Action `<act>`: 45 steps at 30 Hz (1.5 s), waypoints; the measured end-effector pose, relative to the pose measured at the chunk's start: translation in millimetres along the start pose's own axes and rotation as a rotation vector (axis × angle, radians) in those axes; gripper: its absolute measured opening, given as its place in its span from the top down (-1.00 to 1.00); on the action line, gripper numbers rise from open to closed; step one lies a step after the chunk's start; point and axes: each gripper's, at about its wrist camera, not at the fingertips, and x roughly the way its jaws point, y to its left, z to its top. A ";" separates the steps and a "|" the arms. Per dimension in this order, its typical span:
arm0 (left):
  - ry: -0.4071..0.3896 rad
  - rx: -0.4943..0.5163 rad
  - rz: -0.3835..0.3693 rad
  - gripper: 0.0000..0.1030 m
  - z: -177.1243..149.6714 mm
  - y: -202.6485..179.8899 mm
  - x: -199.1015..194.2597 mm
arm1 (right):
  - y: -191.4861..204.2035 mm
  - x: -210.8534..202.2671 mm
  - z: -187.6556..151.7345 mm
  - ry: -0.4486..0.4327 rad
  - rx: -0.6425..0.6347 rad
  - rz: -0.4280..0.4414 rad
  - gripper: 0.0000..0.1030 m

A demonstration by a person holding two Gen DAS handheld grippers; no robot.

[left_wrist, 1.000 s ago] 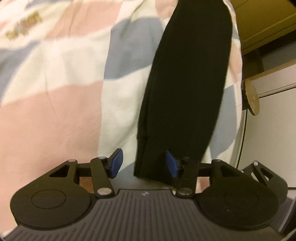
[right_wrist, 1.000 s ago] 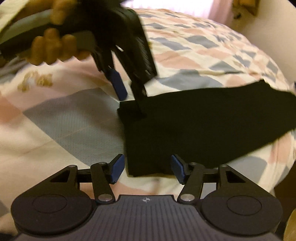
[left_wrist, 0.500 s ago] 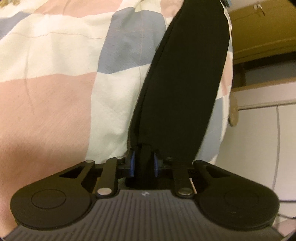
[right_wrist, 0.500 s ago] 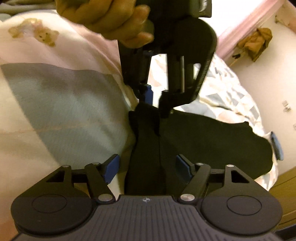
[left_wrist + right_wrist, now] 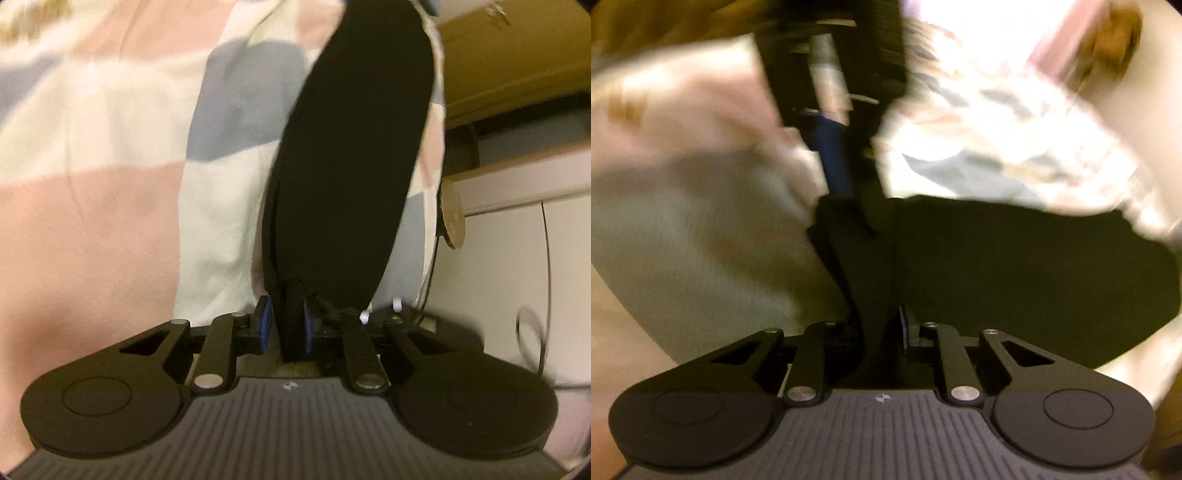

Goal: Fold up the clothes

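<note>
On the bed's checked quilt (image 5: 122,155) the black garment (image 5: 354,155) lay stretched long. A second earlier both tongs gaped — now the left gripper (image 5: 286,325) and right gripper (image 5: 882,332) pinched its near edge, so I judged the fold starting.

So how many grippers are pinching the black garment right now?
2. The left gripper is shut on the black garment at one end; the right gripper pinches the same end nearby.

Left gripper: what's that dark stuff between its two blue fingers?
A bunched edge of the black garment sits pinched between the left gripper fingers, with nothing else in the gap. The left wrist view shows it.
</note>
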 end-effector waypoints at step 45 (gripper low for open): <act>-0.258 0.234 0.378 0.62 214.4 -217.3 148.8 | -668.8 204.1 85.3 0.277 0.380 0.802 0.88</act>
